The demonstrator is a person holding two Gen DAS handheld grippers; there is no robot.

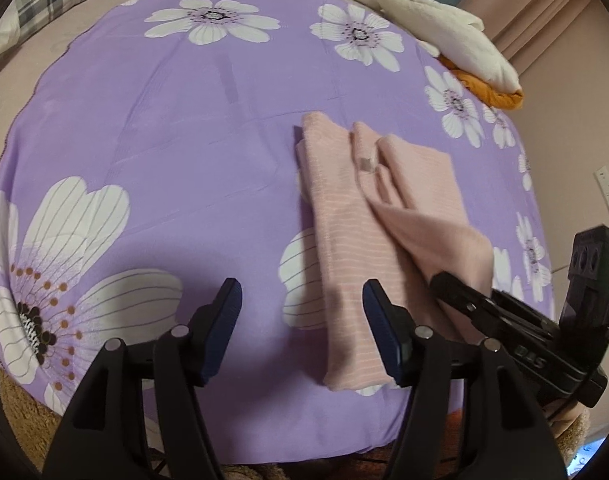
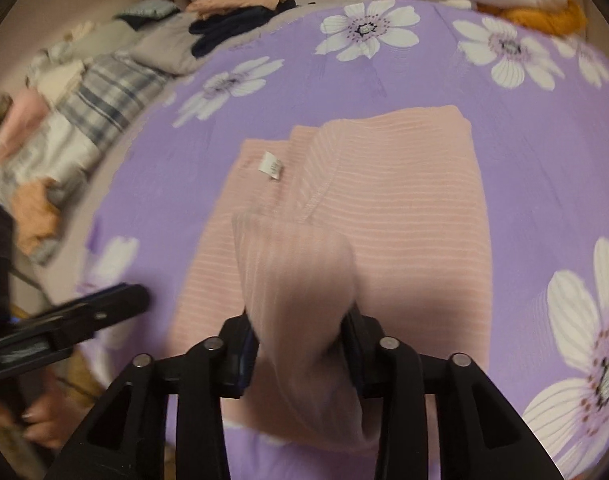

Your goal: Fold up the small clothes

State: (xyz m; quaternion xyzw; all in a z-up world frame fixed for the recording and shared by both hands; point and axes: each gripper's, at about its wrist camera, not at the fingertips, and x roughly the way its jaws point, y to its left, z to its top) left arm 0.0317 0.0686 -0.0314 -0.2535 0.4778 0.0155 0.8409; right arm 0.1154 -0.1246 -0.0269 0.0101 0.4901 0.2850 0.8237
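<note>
- While the right gripper [image 2: 300, 344] is reaching down over the bed, a fold of the pink striped garment [image 2: 384, 208] is bunching up between its two jaws; the cloth is filling the gap and touching both pads, so the gripper is reading as grasping that fold, though loosely.
- Beside it, the left gripper [image 1: 302, 304] is hanging released with nothing between its jaws, one fingertip [image 1: 374, 296] hovering over the garment's near edge.
- The garment is lying partly folded near the middle of the purple floral sheet [image 1: 164, 140], a small white label [image 2: 271, 166] showing near its collar end, and one flap is being draped across the body.
- To do this fold well, the lifted flap probably needs laying flat with its edge lined up along the garment's side, then releasing only once the cloth is resting without a hump; the free left gripper could be pinning the lower layer so that it is not sliding.
- Around the garment the sheet is spreading smooth, printed with large white flowers.
- At the far edge a white and orange plush toy [image 1: 444, 40] is lying along the bed.
- Towards the left in the right wrist view, a plaid cloth [image 2: 108, 100] and a loose heap of other clothes [image 2: 240, 12] are waiting, blurred.
</note>
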